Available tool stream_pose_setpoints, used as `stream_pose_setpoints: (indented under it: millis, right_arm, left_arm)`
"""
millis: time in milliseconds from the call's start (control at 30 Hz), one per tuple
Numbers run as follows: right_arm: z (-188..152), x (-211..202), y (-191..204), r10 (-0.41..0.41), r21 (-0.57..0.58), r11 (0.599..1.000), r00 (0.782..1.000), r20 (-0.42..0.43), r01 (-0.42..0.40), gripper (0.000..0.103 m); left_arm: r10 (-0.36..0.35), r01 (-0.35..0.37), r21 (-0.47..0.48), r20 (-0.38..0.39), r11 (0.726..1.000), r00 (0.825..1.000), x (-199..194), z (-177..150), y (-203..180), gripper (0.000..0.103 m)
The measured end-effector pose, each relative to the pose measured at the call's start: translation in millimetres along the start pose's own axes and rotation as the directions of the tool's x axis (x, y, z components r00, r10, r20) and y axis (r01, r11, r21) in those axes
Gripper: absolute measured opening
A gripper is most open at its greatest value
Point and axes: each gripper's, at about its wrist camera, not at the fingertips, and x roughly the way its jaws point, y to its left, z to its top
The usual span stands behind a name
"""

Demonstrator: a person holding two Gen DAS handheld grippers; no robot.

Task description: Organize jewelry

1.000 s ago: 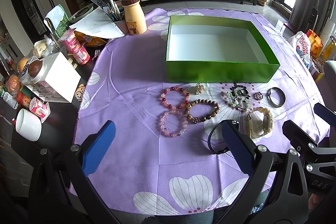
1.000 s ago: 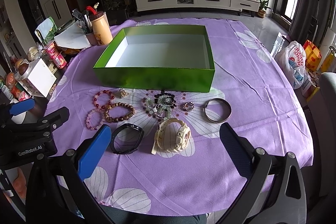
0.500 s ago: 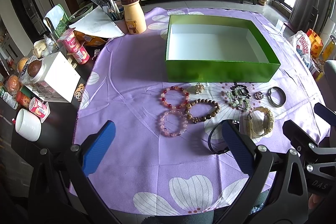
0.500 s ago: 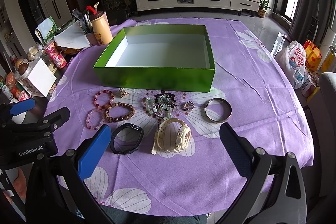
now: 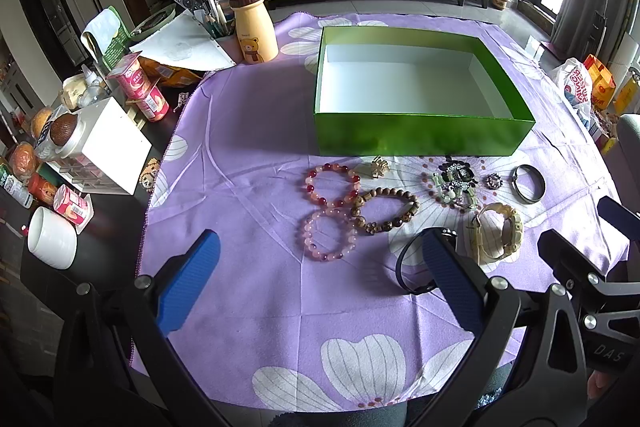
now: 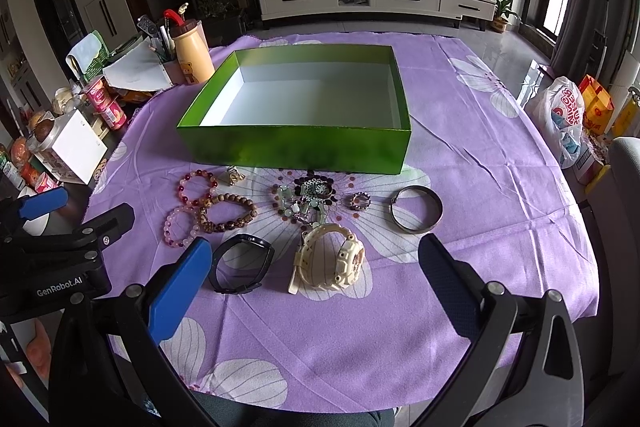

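Blue-padded fingers of the left gripper (image 5: 318,277) stand wide apart above the near part of the purple floral cloth (image 5: 248,163), holding nothing. The right gripper (image 6: 316,285) is likewise spread wide and empty, above the near edge of the same cloth.

Jewelry layout, near to far:
- A black band watch (image 6: 242,263) lies just beyond the right gripper's left finger; in the left wrist view the left gripper's right finger covers part of it.
- A cream watch (image 6: 330,261) lies just right of the black one, between the right gripper's fingers.
- A pale pink bead bracelet (image 5: 330,235) lies between the left gripper's fingers, touching a red and pink bead bracelet (image 5: 332,183) on its far side.
- A brown wooden bead bracelet (image 5: 386,209) lies to their right, in contact with both.
- A small gold charm (image 5: 378,166) lies near the box wall.
- A tangled green and black bead piece (image 6: 306,197) lies at centre; a small ring (image 6: 360,201) and a metal bangle (image 6: 417,213) lie to its right, apart from each other.

A green box (image 6: 296,147) with white interior stands upright and open on the far side of the row, with nothing visible inside. No object lies between the jewelry and the box.

Off the cloth at left: a white mug (image 5: 52,237), a white carton (image 5: 108,151), pink cans (image 5: 146,93), and a cream bear bottle (image 5: 254,27) on the far left.
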Motion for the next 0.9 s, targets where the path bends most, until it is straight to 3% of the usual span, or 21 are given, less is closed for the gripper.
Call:
stream_pose_setpoints:
  millis: [300, 400, 533, 700, 900]
  right_arm:
    - [-2.3, 2.4, -2.8, 0.006, 0.012, 1.000, 1.000, 0.002, -0.006, 0.102]
    - [-4.3, 6.2, -12.1, 0.040, 0.040, 0.998, 0.999, 0.004, -0.040, 0.102]
    - [-10.8, 14.2, -29.9, 0.053, 0.083, 0.995, 0.999, -0.010, -0.052, 0.102]
    - [-24.2, 26.3, -49.4, 0.071, 0.119, 0.991, 0.997, -0.036, -0.067, 0.102]
    - [-38.9, 52.6, -58.6, 0.101, 0.156, 0.984, 0.991, -0.093, -0.085, 0.081]
  left_arm:
    - [-0.025, 0.025, -0.004, -0.005, 1.000, 1.000, 6.2, -0.9, -2.3, 0.101]
    - [-0.105, 0.105, -0.038, -0.009, 0.994, 0.994, 11.8, -2.4, 3.6, 0.101]
    - [-0.226, 0.221, -0.129, -0.022, 0.967, 0.974, 30.1, -8.9, 23.3, 0.101]
    - [-0.246, 0.232, -0.203, -0.046, 0.951, 0.968, 53.9, -19.2, 44.9, 0.101]
    - [-0.275, 0.258, -0.175, -0.083, 0.950, 0.958, 74.3, -32.7, 37.8, 0.101]
